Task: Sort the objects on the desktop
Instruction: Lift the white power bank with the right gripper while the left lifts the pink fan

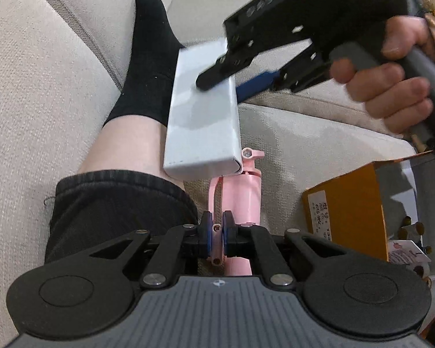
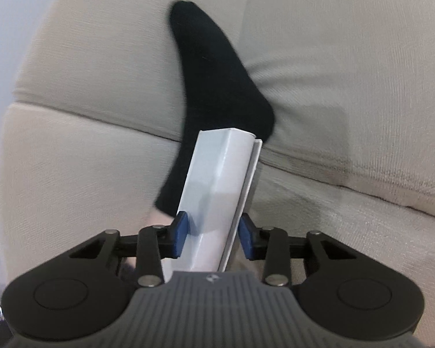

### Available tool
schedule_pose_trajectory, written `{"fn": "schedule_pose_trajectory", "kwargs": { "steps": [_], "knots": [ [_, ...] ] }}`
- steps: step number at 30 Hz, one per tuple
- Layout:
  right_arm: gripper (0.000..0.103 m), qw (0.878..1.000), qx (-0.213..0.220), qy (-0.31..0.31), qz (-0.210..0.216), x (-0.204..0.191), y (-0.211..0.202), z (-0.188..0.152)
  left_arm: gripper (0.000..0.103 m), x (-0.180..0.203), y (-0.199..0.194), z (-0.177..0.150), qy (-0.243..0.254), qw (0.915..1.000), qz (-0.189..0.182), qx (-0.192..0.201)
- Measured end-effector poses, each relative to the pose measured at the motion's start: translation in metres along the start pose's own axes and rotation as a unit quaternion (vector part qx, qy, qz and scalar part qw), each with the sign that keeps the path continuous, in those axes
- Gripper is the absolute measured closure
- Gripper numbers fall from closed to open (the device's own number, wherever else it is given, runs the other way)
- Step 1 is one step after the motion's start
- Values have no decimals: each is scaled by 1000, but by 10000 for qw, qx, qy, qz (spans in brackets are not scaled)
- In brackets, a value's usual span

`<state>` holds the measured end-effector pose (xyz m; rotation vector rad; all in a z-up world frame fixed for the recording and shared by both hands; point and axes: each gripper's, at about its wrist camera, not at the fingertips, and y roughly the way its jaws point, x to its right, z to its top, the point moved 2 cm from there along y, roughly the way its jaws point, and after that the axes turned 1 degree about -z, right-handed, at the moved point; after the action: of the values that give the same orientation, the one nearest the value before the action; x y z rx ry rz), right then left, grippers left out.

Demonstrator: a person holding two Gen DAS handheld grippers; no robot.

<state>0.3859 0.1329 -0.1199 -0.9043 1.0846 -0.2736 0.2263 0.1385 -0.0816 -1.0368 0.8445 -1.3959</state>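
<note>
Your left gripper (image 1: 216, 230) clamped the pink plastic stick (image 1: 240, 194); right gripper (image 2: 214, 232) straddled the long white cardboard box (image 2: 217, 191), contact unclear. Looked light, crushable: grip mid-length.

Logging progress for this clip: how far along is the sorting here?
Nothing shows as sorted yet. In hand: the left gripper is shut on a pink tool, and the right gripper has a white box between its fingers, contact unclear. Left: placing both, plus the orange box beside the sofa.
</note>
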Motion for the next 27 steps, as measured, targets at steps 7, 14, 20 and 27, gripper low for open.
{"fn": "schedule_pose_trajectory", "kwargs": {
  "steps": [7, 14, 20, 27],
  "knots": [
    [68, 9988, 259, -344, 251, -23, -34, -12, 96, 10, -10, -8, -13, 9998, -47, 187],
    [72, 9988, 389, -85, 294, -16, -53, -21, 96, 19, -5, -21, -32, 9997, -152, 195],
    [72, 9974, 577, -121, -408, 1, -56, -22, 96, 27, 6, -23, 129, 9995, -71, 277],
    [72, 9746, 577, -1205, -1799, -7, -44, -14, 96, 35, 11, -15, 424, 9989, 138, 125]
  ]
}}
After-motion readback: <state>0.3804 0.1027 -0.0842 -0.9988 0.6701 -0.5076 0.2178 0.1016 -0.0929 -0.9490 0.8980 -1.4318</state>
